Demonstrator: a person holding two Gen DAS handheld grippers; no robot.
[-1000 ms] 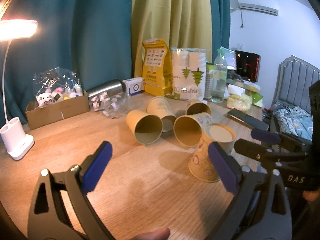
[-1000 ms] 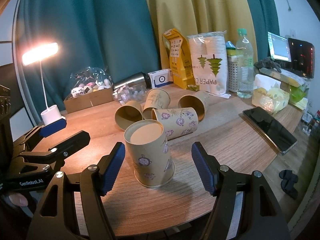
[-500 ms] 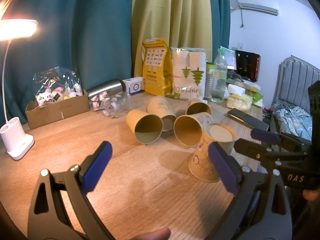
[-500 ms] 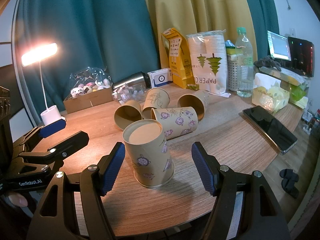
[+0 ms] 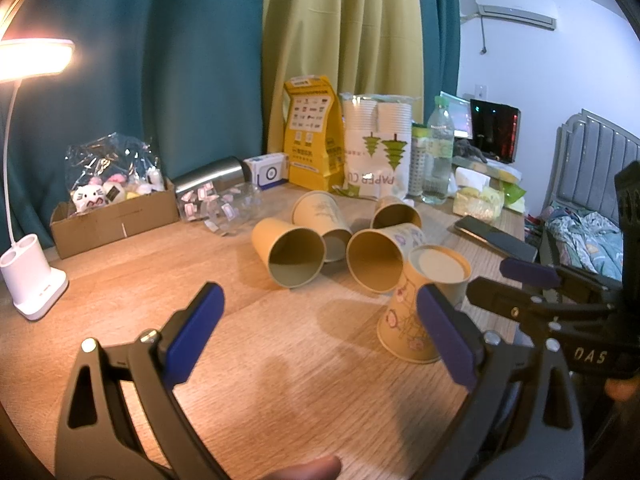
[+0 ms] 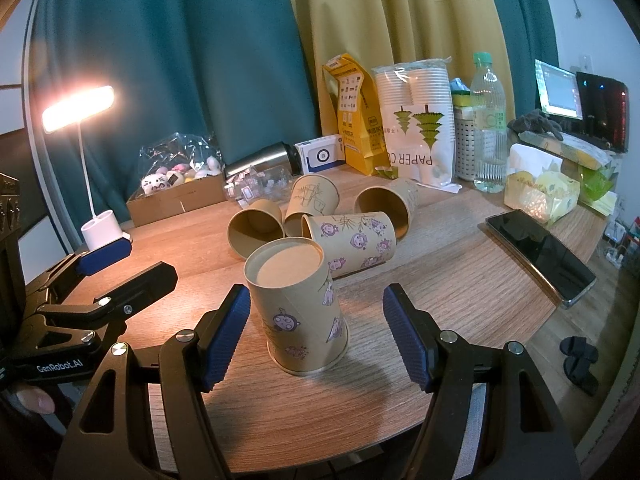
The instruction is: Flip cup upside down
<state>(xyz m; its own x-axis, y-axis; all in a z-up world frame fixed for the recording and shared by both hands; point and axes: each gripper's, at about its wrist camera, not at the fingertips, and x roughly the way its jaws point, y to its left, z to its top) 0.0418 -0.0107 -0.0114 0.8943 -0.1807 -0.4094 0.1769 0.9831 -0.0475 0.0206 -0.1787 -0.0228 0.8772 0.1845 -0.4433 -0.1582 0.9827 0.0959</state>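
nothing moved; inverted paper cup (image 6: 298,312) between right gripper's (image 6: 316,338) ribbed pads

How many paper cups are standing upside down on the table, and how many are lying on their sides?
Upside-down cups: 1, the cup with purple cartoon prints between the open right gripper fingers.
Cups on their sides: 4, the plain one, the bamboo one, the purple-print one, the far one.
Total: 5 loose cups.

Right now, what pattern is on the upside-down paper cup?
Purple cartoon figures on tan paper; the right wrist view shows it best.
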